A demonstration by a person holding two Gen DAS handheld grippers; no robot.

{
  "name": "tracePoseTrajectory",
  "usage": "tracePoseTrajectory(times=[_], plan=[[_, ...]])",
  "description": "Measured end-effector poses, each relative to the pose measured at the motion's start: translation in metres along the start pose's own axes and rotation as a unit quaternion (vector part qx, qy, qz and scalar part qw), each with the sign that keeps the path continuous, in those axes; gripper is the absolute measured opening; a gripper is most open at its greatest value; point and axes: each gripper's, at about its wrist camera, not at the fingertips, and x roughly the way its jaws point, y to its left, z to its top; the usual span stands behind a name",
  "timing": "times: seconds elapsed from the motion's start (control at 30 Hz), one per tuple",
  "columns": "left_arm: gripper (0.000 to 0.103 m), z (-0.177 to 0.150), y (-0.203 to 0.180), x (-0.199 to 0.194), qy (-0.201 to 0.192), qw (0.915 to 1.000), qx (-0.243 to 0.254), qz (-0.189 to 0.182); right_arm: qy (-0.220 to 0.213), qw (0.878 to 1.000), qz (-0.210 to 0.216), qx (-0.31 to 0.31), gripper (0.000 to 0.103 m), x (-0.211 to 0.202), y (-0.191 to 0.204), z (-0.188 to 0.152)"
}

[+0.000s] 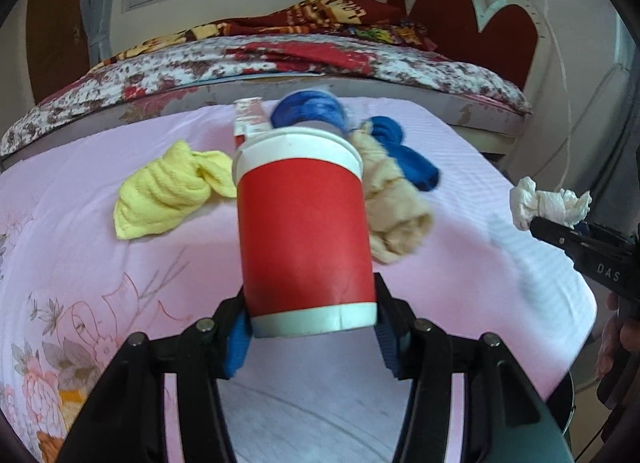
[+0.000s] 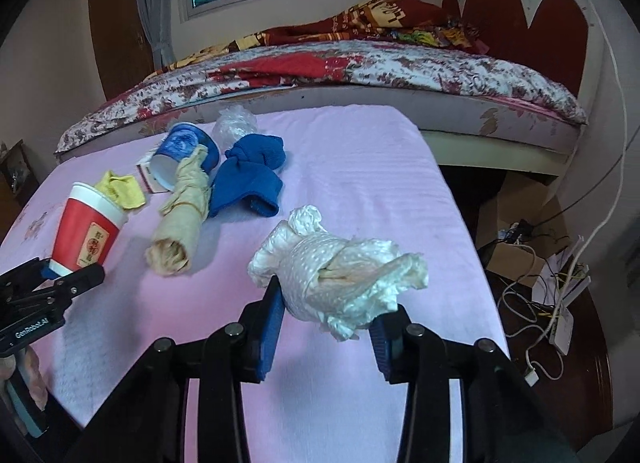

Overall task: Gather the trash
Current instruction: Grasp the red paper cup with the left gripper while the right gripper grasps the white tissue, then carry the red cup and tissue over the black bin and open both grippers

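Observation:
My left gripper (image 1: 312, 333) is shut on the base of a red paper cup (image 1: 304, 223) and holds it upright above the pink table cover (image 1: 100, 247). The cup also shows in the right wrist view (image 2: 88, 233), with the left gripper (image 2: 66, 273) at its base. My right gripper (image 2: 326, 321) is shut on a crumpled white tissue wad (image 2: 340, 275), held above the cover. The tissue also shows in the left wrist view (image 1: 550, 201) at the right edge.
On the cover lie a yellow cloth (image 1: 168, 187), a beige rolled cloth (image 2: 182, 219), blue cloths (image 2: 250, 175), a tipped blue cup (image 2: 186, 157), a small red-and-white box (image 1: 250, 119) and crumpled clear plastic (image 2: 234, 123). A bed (image 2: 360, 63) stands behind. Cables (image 2: 540, 287) lie on the floor at right.

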Motion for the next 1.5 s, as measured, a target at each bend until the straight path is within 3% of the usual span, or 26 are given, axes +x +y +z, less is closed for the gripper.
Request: tracePoseTrajectory(times=[0.67,1.1,1.5], plan=[[0.054,-0.03,-0.082,-0.061,-0.034,0.9941,0.083,-0.061,-0.046,0.998,-0.037,0.012,0.042,-0.139,-0.023,-0.071],[0.054,-0.05,-0.15,-0.07,-0.033,0.9836,0.144,-0.104,-0.044,0.992,-0.086,0.079,0.042,-0.175,-0.082,-0.116],[0.054,-0.067,-0.218,-0.078,-0.032,0.9654,0.209,-0.153,-0.036,0.982,-0.129,0.132,0.042,-0.206,-0.136,-0.157]])
